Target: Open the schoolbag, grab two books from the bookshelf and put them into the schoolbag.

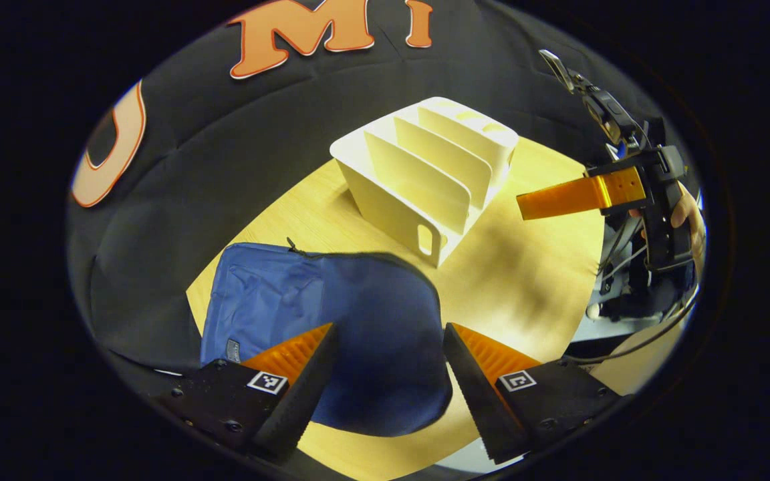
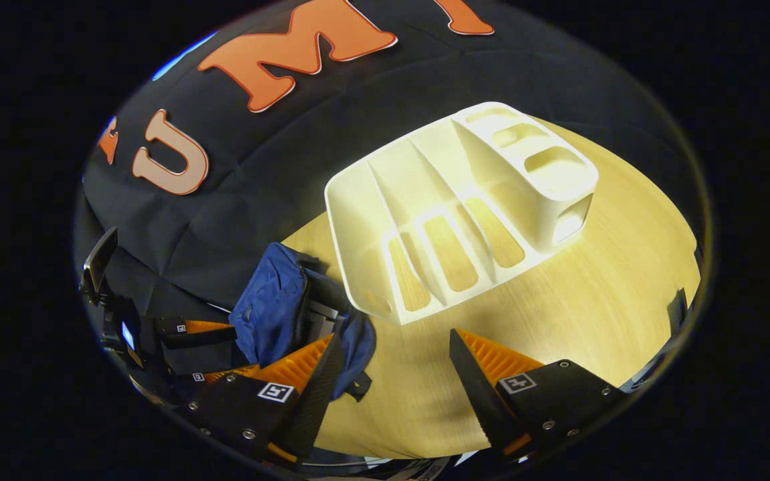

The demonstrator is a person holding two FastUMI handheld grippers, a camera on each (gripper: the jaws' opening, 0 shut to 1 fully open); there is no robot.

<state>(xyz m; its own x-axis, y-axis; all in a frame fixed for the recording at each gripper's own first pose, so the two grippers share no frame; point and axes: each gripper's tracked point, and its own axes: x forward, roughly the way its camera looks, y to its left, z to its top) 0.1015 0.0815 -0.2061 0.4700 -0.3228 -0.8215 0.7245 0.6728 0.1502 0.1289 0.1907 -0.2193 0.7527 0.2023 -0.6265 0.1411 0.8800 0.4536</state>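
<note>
Wooden tabletop (image 1: 532, 280) is lying lit beneath black booth cloth — landmark for this entry: the bookshelf.

Schoolbag (image 1: 331, 334): blue fabric, lying flat on the tabletop just in front of the bookshelf in the left gripper view, its zipper pull showing at the edge nearest the bookshelf. In the right gripper view the schoolbag (image 2: 271, 314) is sitting beside the bookshelf's near corner.

Bookshelf (image 1: 425, 174): white, slotted with upright dividers, standing on the tabletop; its slots are showing bare in the right gripper view (image 2: 452, 207).

Left gripper (image 1: 388, 374): hovering over the schoolbag, fingers spread wide, gripping nothing.

Right gripper (image 2: 395, 381): hanging above the tabletop in front of the bookshelf, fingers spread wide, gripping nothing. In the left gripper view it (image 1: 579, 197) is showing beside the bookshelf — a hand (image 1: 689, 220) holding it.
</note>
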